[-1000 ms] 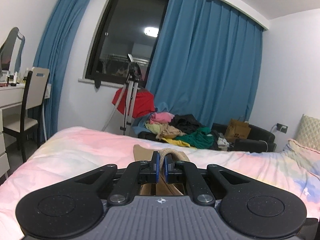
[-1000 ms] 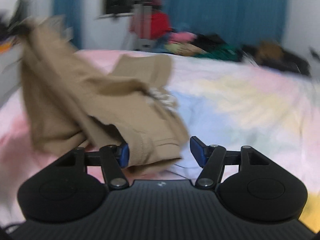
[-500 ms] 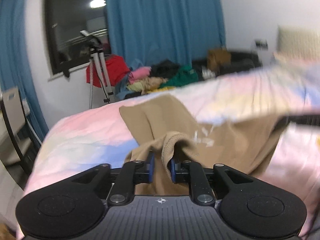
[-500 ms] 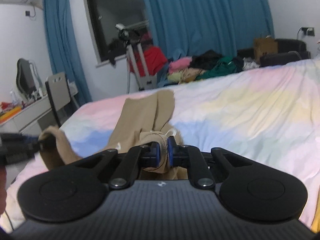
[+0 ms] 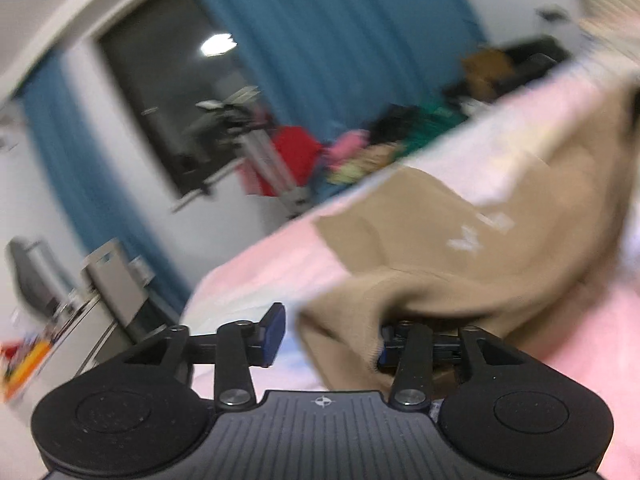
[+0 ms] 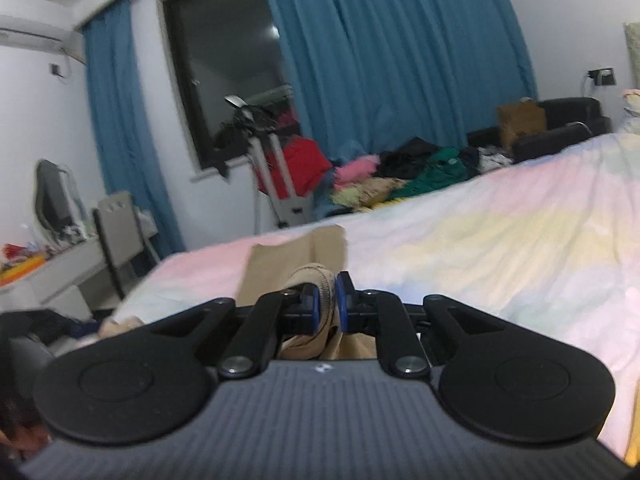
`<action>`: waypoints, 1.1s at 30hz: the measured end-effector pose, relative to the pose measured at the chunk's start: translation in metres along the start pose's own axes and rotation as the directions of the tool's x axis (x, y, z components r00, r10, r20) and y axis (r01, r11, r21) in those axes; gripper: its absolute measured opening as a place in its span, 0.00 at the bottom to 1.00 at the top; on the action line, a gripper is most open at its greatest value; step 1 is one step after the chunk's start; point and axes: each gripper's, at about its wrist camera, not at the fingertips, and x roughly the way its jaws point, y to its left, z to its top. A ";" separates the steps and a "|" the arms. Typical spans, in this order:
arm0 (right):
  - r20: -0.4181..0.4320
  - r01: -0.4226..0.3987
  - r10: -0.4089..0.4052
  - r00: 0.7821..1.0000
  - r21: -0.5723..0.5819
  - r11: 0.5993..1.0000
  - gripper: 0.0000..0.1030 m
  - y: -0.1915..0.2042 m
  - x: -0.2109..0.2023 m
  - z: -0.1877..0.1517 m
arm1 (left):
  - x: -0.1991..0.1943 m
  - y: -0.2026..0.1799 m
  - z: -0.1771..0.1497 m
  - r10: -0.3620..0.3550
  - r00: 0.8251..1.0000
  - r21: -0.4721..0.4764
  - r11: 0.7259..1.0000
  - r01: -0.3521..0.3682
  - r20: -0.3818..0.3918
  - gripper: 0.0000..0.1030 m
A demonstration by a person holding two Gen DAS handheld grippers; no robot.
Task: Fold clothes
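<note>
A tan sweatshirt (image 5: 460,240) with white lettering lies spread on the pastel bed (image 5: 280,264). In the blurred, tilted left wrist view my left gripper (image 5: 328,338) stands open, its fingers wide apart; a ribbed edge of the sweatshirt droops between them, against the right finger. In the right wrist view my right gripper (image 6: 326,300) is shut on a ribbed tan edge of the sweatshirt (image 6: 296,264), which stretches away over the bed (image 6: 500,248).
Behind the bed stand a tripod (image 6: 276,168), a pile of coloured clothes (image 6: 400,176), a black sofa (image 6: 560,128) with a cardboard box, blue curtains and a dark window. A desk (image 6: 52,276) and chair (image 6: 116,232) are at the left.
My left gripper has opened and let go of the ribbed edge it pinched, and its view has swung and tilted. My right gripper stays shut on the sweatshirt and has lifted slightly.
</note>
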 end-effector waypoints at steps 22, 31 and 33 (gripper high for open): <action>0.114 0.110 -0.108 0.988 -0.013 0.994 0.68 0.009 -0.012 0.103 | -0.090 0.069 0.106 0.322 0.921 -0.556 0.817 -0.153 0.218 0.59; 0.388 0.044 0.006 0.922 -0.119 0.992 0.68 0.040 -0.077 0.245 | -0.161 0.143 0.249 0.438 0.877 -0.650 0.728 -0.218 0.196 0.58; 0.427 0.038 0.042 0.903 -0.177 0.983 0.68 0.049 -0.097 0.275 | -0.182 0.163 0.278 0.441 0.874 -0.665 0.717 -0.207 0.205 0.58</action>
